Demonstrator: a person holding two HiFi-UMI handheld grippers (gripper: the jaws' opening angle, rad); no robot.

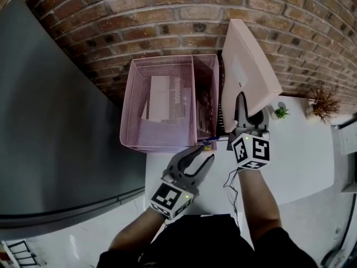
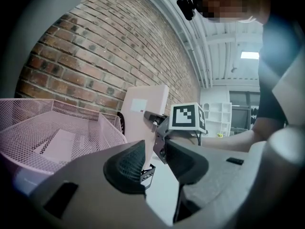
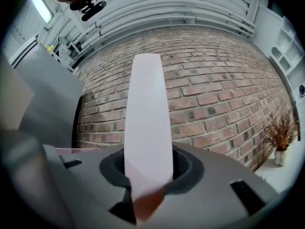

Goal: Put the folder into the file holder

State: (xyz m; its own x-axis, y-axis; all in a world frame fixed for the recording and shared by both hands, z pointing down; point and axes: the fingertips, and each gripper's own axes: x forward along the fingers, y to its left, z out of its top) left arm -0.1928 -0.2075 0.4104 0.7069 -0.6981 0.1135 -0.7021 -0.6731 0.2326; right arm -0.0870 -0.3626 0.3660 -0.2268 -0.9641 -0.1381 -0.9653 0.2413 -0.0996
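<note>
A pale pink folder (image 1: 248,71) stands upright on the white table (image 1: 301,161), just right of the pink mesh file holder (image 1: 134,105). My right gripper (image 1: 249,115) is shut on the folder's lower near edge; in the right gripper view the folder (image 3: 147,123) rises from between the jaws of my right gripper (image 3: 147,175). My left gripper (image 1: 202,156) is open and holds nothing, close to the holder's near right corner. From my left gripper (image 2: 157,159) I see the holder (image 2: 57,128) at left and the folder (image 2: 143,113) beyond it. Papers lie in the holder.
A brick wall (image 1: 167,21) runs behind the holder and folder. A tall grey cabinet (image 1: 50,127) stands at the left. A small green plant (image 1: 281,112) and a dried plant (image 1: 325,102) sit on the table at the right. A thin cable (image 1: 231,183) hangs under my right hand.
</note>
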